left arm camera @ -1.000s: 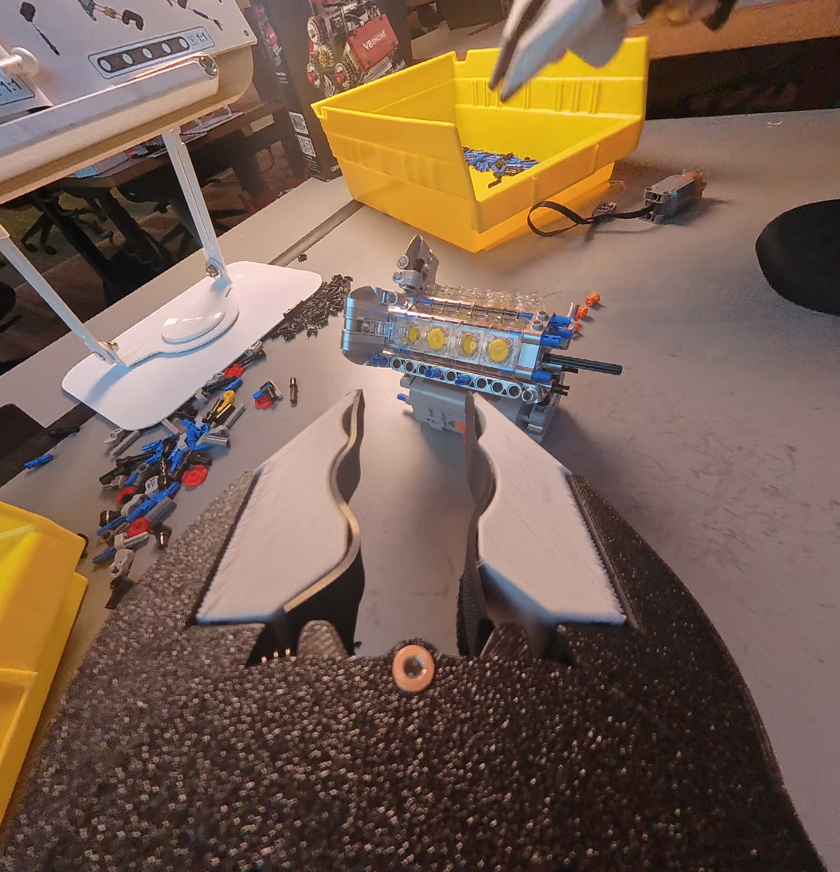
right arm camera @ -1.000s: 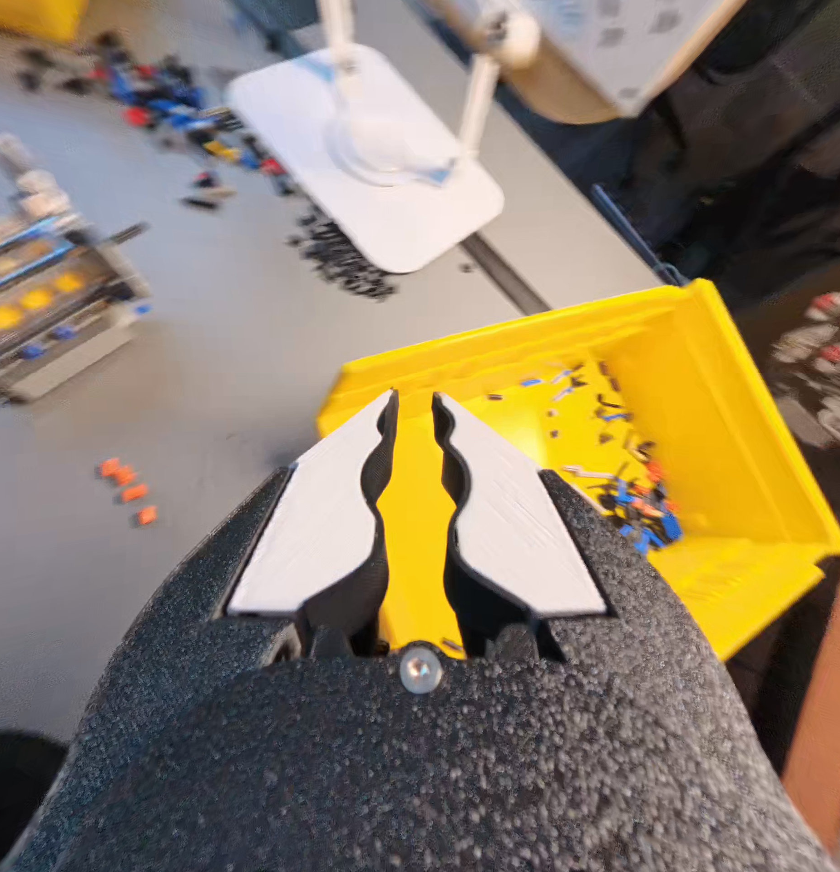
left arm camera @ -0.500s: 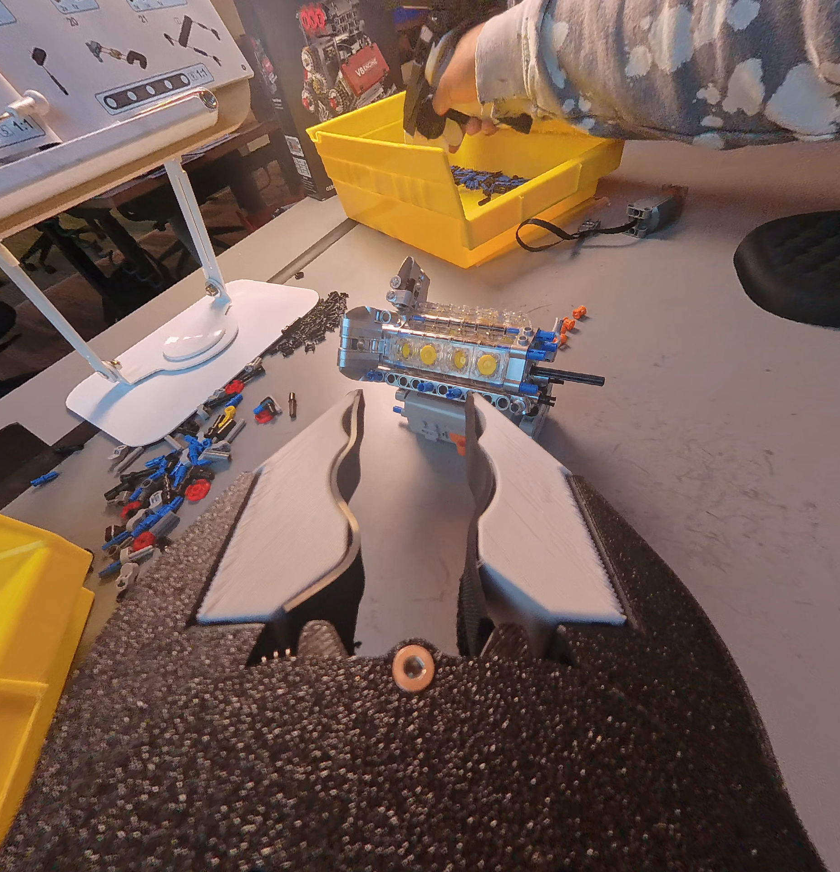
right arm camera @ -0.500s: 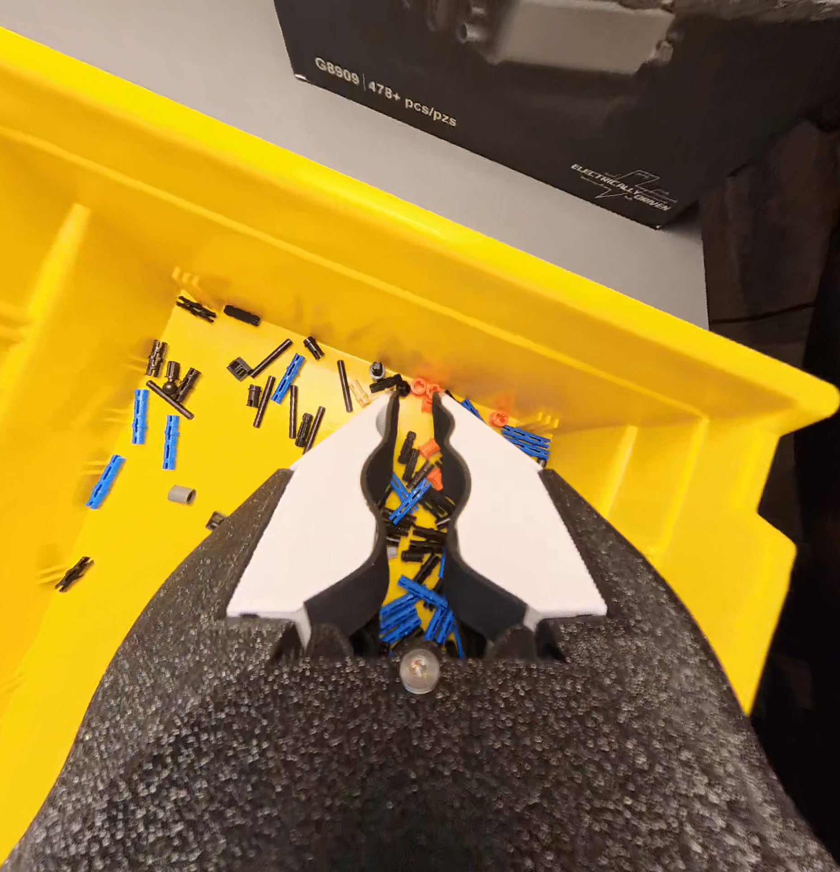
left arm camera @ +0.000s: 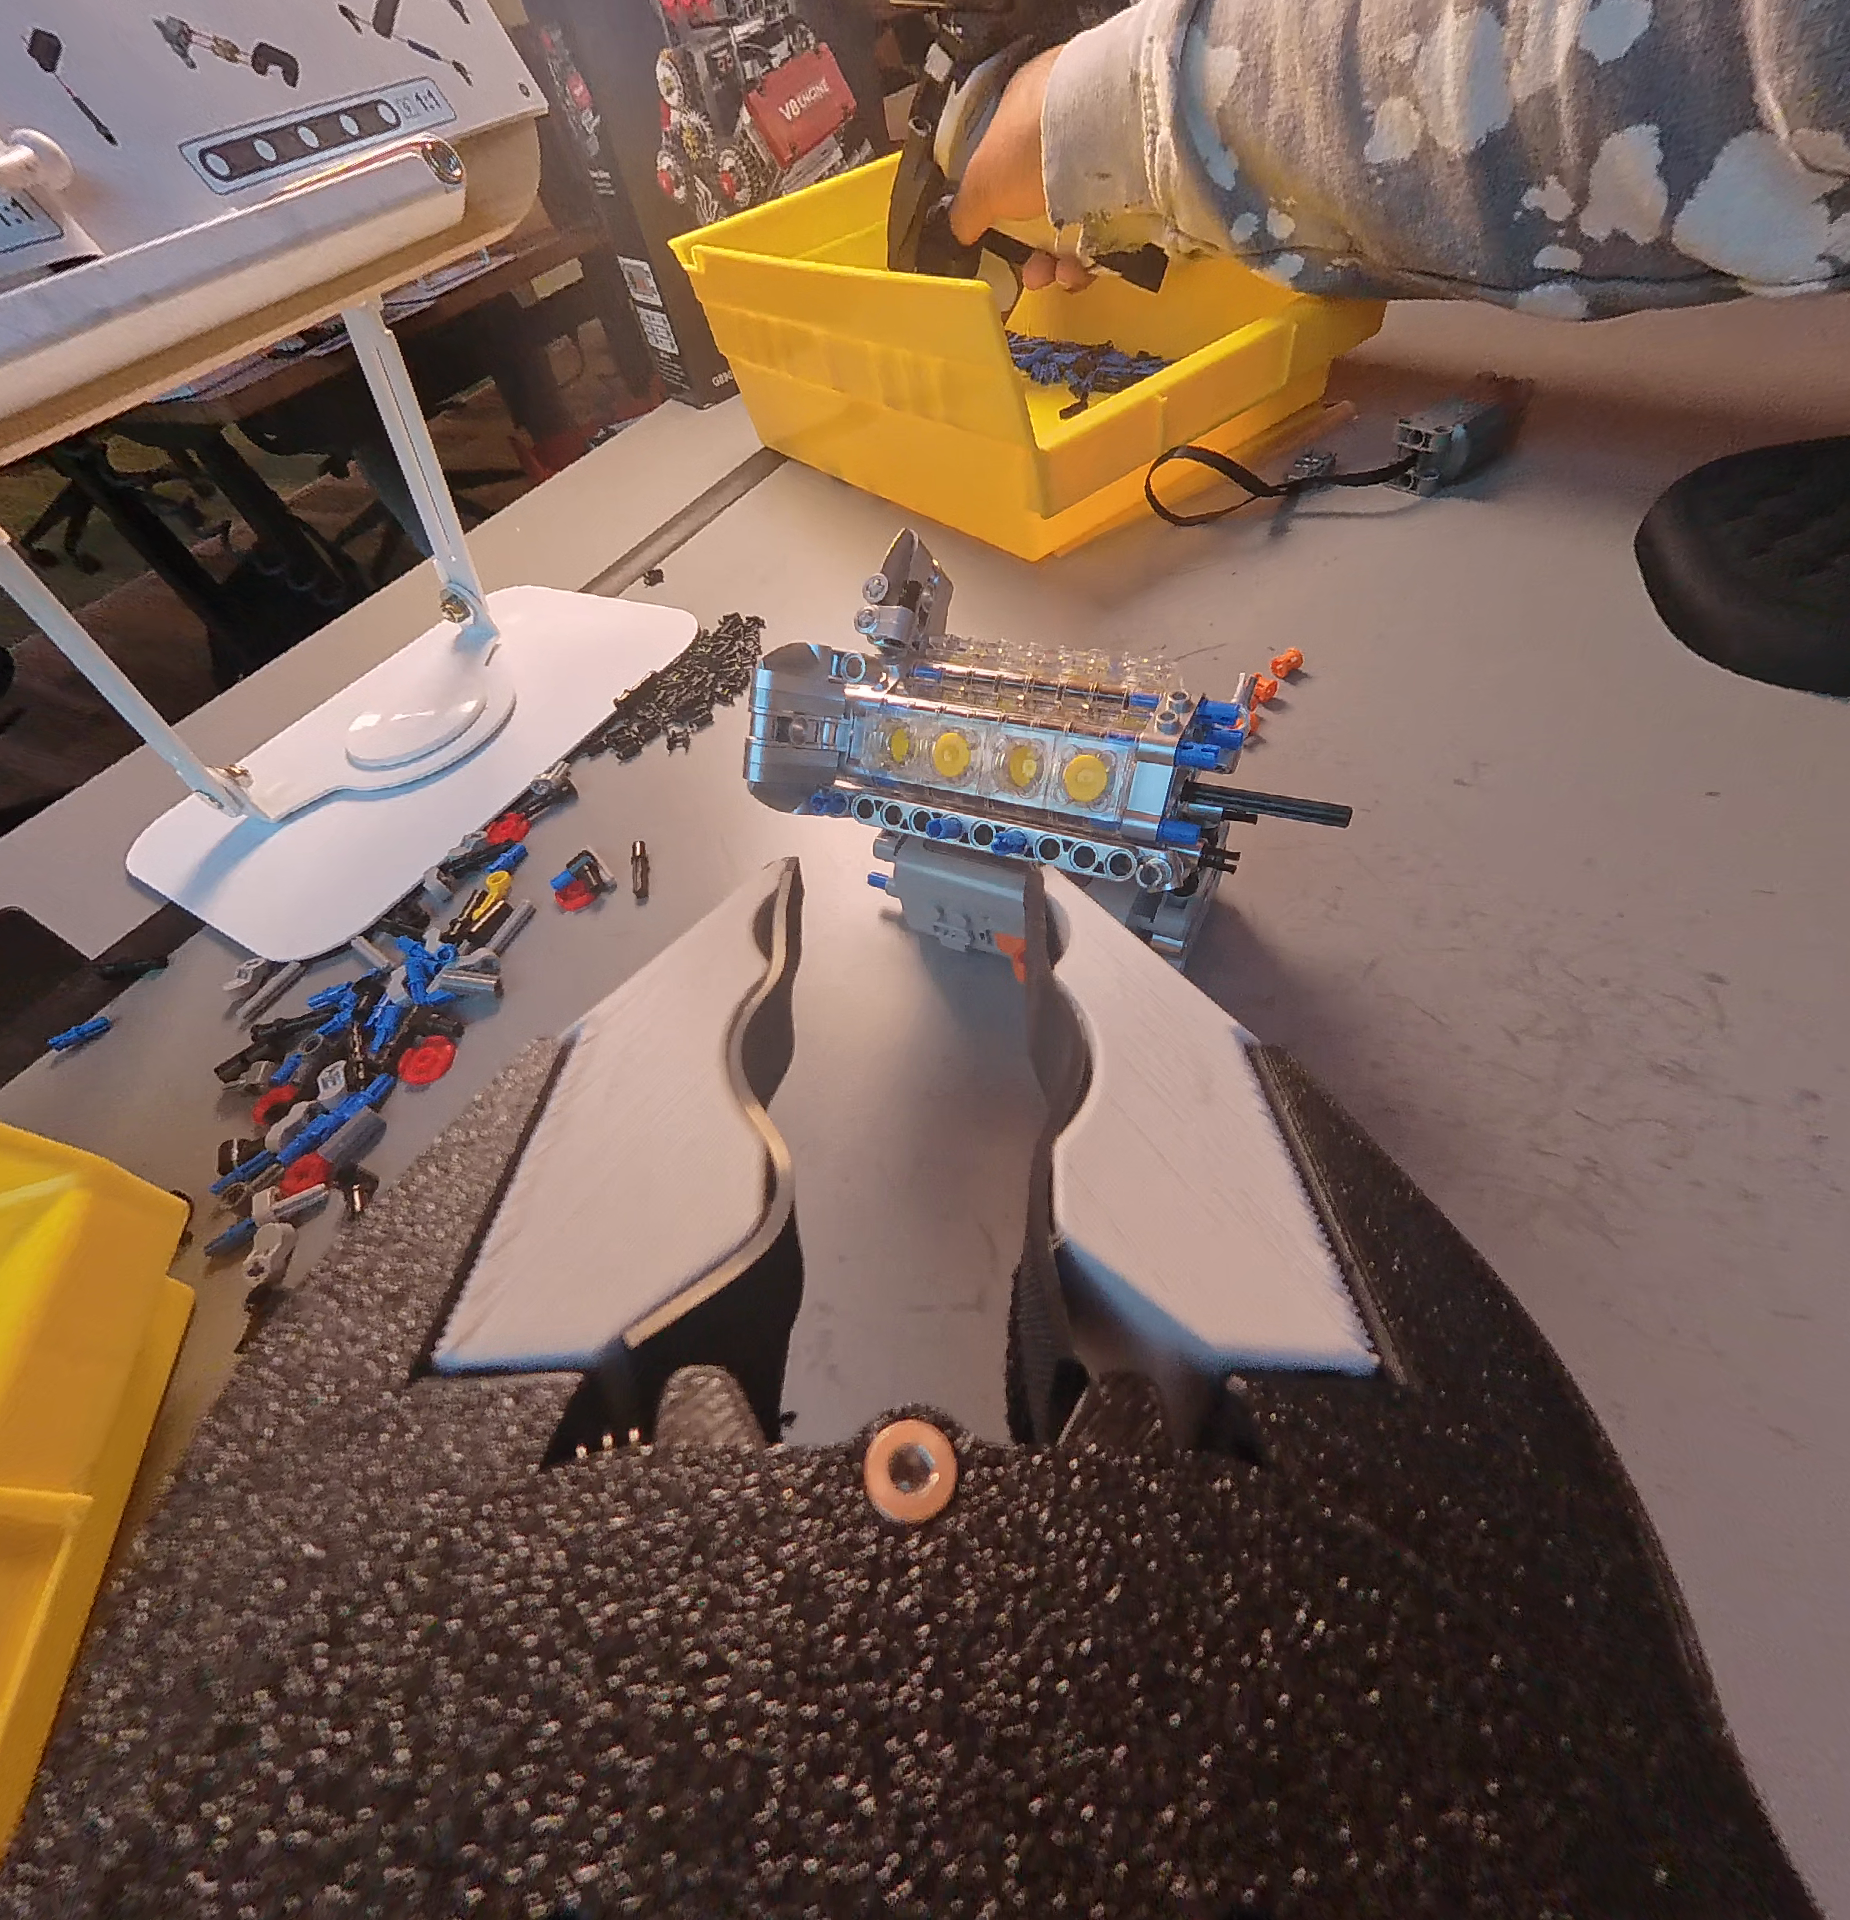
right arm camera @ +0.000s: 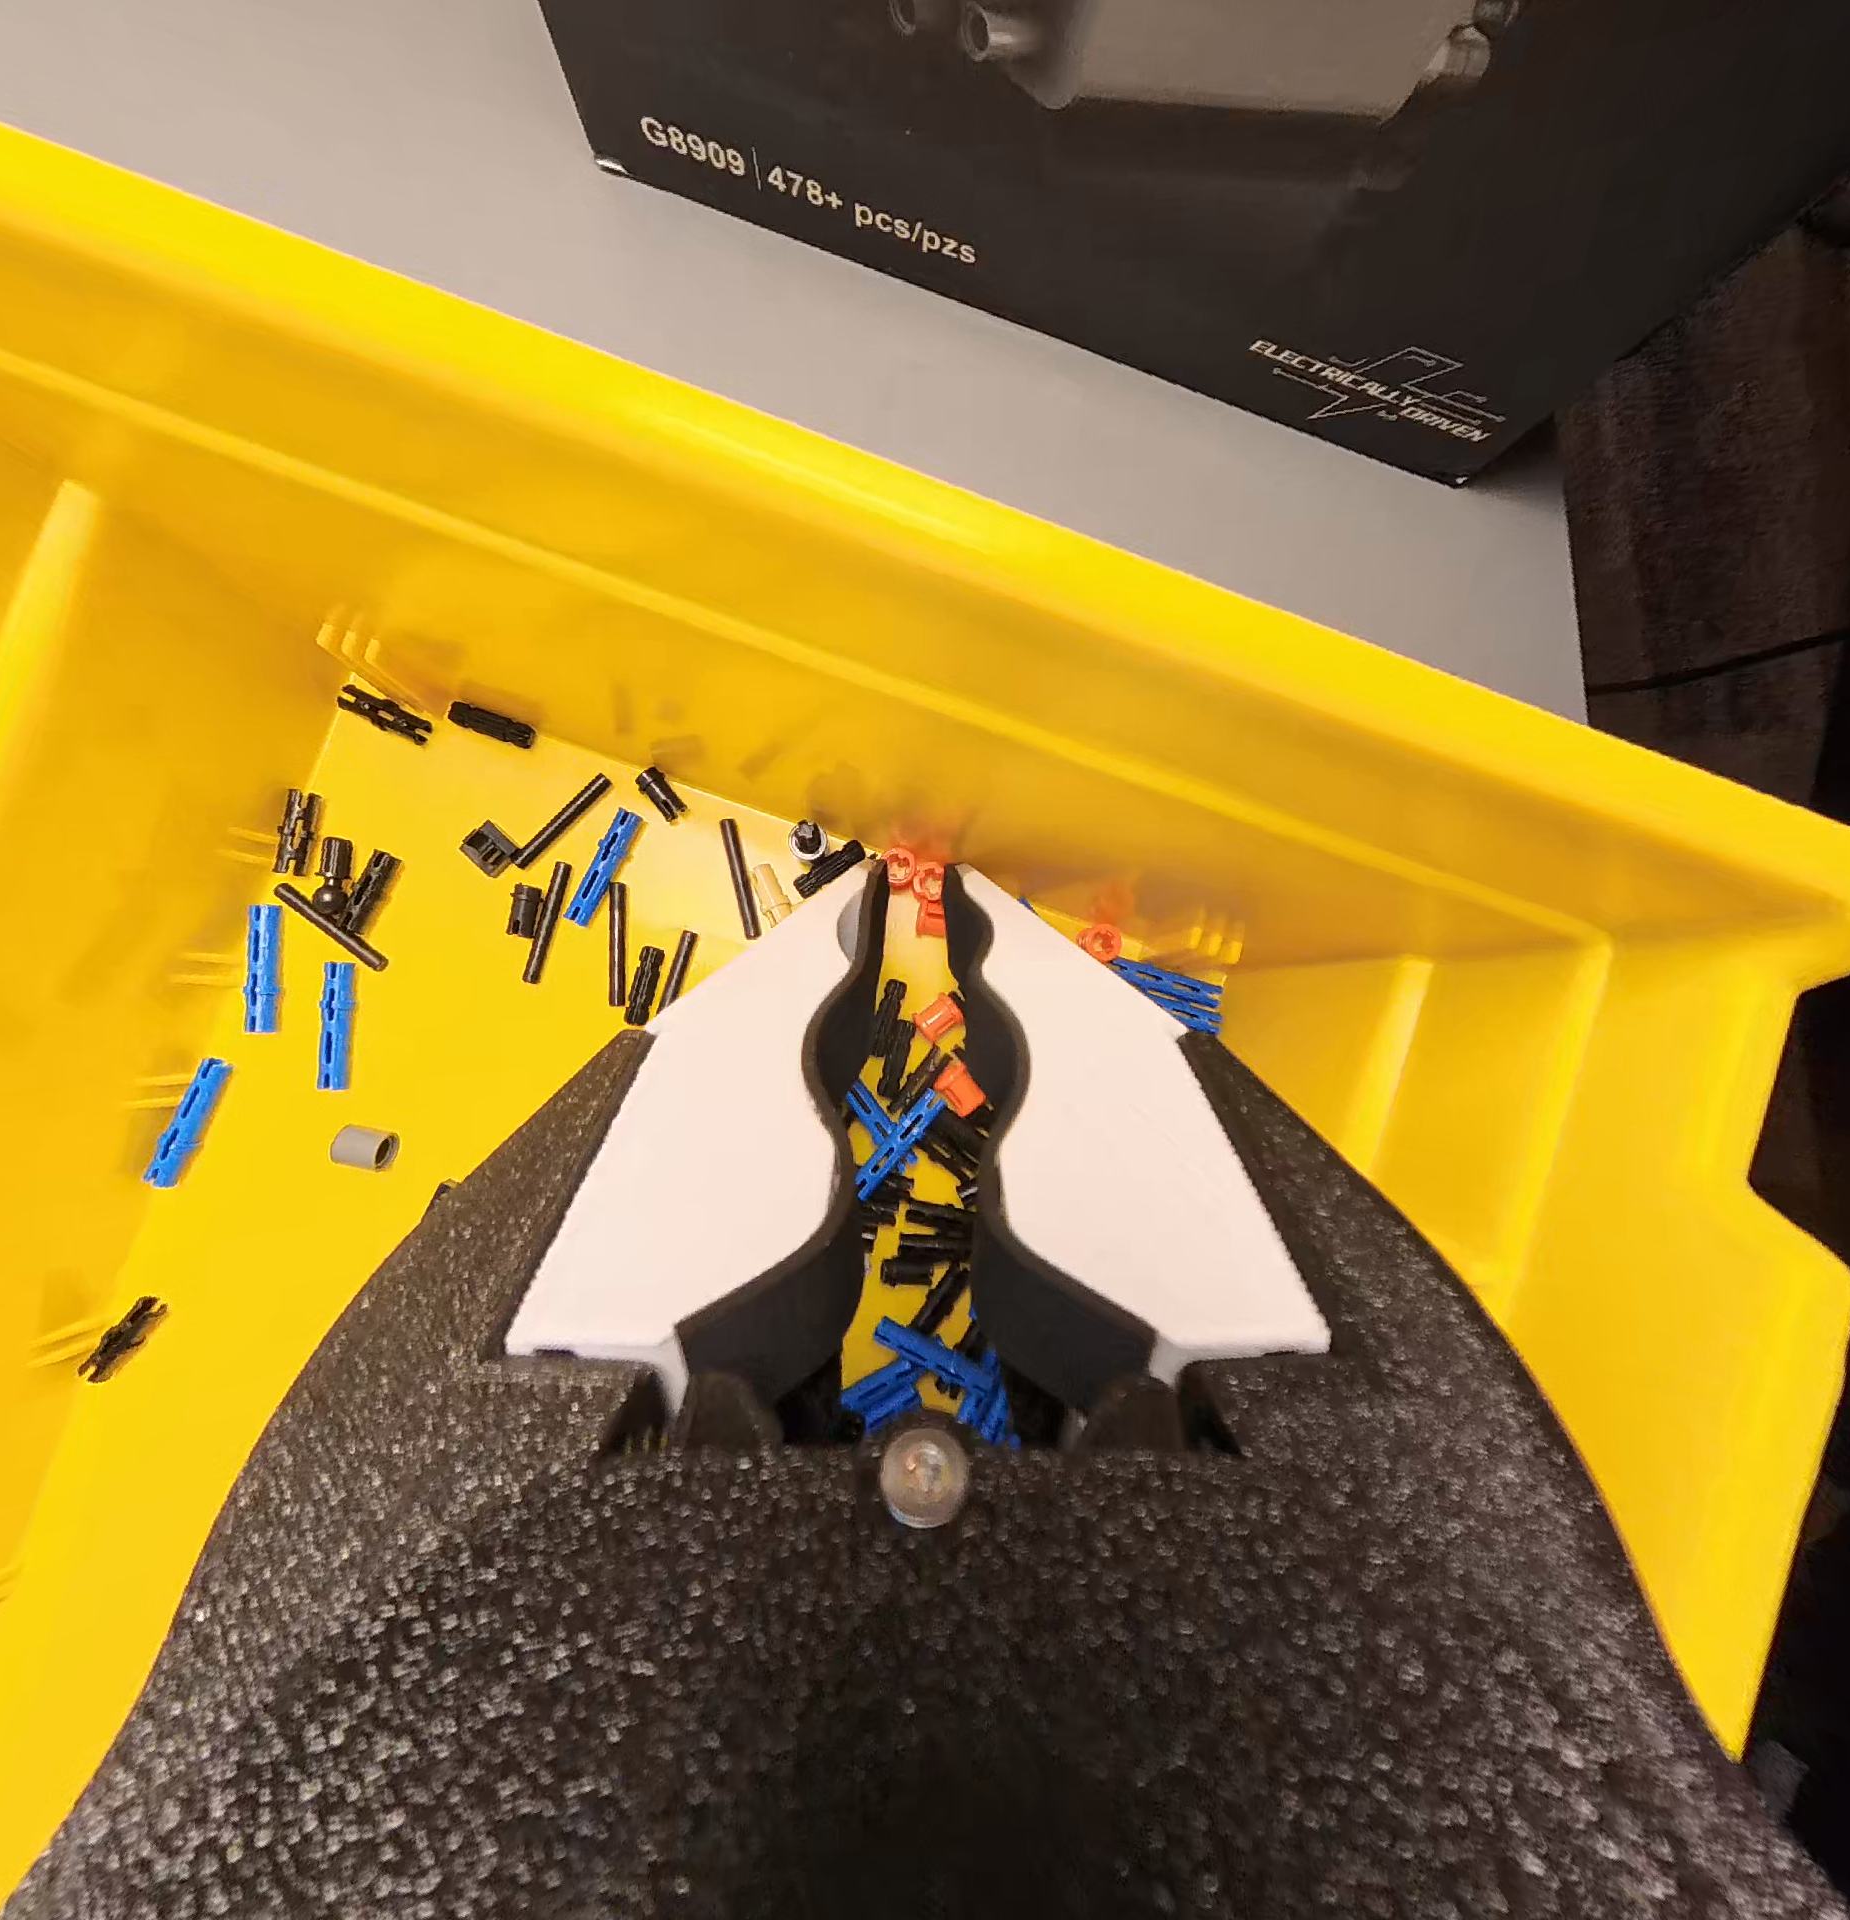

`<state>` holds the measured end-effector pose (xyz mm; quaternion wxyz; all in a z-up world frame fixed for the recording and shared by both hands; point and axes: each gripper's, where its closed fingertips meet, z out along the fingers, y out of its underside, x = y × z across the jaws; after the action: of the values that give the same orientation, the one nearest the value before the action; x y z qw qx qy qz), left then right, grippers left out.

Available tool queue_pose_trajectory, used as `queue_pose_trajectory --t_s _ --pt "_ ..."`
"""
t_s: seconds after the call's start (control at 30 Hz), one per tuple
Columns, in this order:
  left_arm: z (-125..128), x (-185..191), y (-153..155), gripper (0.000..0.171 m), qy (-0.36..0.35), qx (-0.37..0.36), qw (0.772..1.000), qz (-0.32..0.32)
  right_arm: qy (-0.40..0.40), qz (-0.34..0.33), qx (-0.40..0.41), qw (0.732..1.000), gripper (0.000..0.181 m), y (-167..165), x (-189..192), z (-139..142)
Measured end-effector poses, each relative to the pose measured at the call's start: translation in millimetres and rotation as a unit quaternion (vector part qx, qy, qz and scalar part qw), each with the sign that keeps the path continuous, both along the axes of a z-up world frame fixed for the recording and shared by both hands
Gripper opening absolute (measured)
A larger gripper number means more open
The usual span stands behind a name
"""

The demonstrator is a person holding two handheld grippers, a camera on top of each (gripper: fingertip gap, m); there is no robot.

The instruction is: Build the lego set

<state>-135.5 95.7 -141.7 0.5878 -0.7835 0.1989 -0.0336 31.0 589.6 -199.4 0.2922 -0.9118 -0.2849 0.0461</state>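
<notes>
My left gripper [left arm camera: 916,883] is open and empty, just above the grey table, its fingertips just short of a grey, blue and clear brick-built engine model [left arm camera: 1004,769] with yellow discs. My right gripper [right arm camera: 919,878] reaches down into a yellow bin [right arm camera: 1004,623]. Its jaws stand narrowly apart, with small orange bushes [right arm camera: 926,904] at and between the tips by the bin's far wall. Black pins [right arm camera: 921,1247] and blue pins [right arm camera: 261,966] lie on the bin floor. In the left wrist view a hand [left arm camera: 1004,197] holds that gripper in the same bin [left arm camera: 900,343].
A white stand base [left arm camera: 433,748] and a pile of loose small parts [left arm camera: 360,1039] lie left of the model. Another yellow bin [left arm camera: 48,1351] is at near left. A grey motor with cable [left arm camera: 1451,436] and a black pad [left arm camera: 1783,561] are right. A black box [right arm camera: 1108,156] stands behind the bin. The tips of one gripper are about 55 cm away from the tips of the other.
My right gripper swung from above the table into the yellow bin and came down to the orange bushes by the far wall. My left gripper stayed nearly still before the model.
</notes>
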Motion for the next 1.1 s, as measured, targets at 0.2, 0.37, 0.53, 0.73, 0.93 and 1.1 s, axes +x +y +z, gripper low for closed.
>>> queue_pose_trajectory --t_s 0.2,0.37,0.53,0.73,0.93,1.1 --pt "0.1 0.1 -0.3 0.041 0.001 0.000 1.000 0.000 -0.002 0.002 -0.002 1.000 0.012 -0.6 -1.9 -2.6" --pt "0.2 0.4 -0.5 0.041 0.000 -0.001 1.000 -0.002 0.011 -0.003 0.003 1.000 0.012 0.9 -3.3 -2.6" --pt "0.1 1.4 -0.8 0.041 0.000 -0.002 1.000 -0.004 0.016 -0.001 0.012 1.000 0.012 0.8 -4.6 -2.7" --pt "-0.9 1.9 -0.9 0.041 0.001 -0.004 1.000 -0.005 0.019 0.025 0.025 0.999 0.012 -2.1 -11.3 -2.9" --pt "-1.2 1.7 -1.0 0.041 0.002 -0.004 1.000 -0.005 0.036 0.027 0.039 0.998 0.000 -1.6 -13.6 2.5" --pt "-1.3 3.5 -1.4 0.041 0.001 -0.005 1.000 -0.009 0.032 0.041 0.046 0.998 0.000 -7.5 -13.5 8.7"
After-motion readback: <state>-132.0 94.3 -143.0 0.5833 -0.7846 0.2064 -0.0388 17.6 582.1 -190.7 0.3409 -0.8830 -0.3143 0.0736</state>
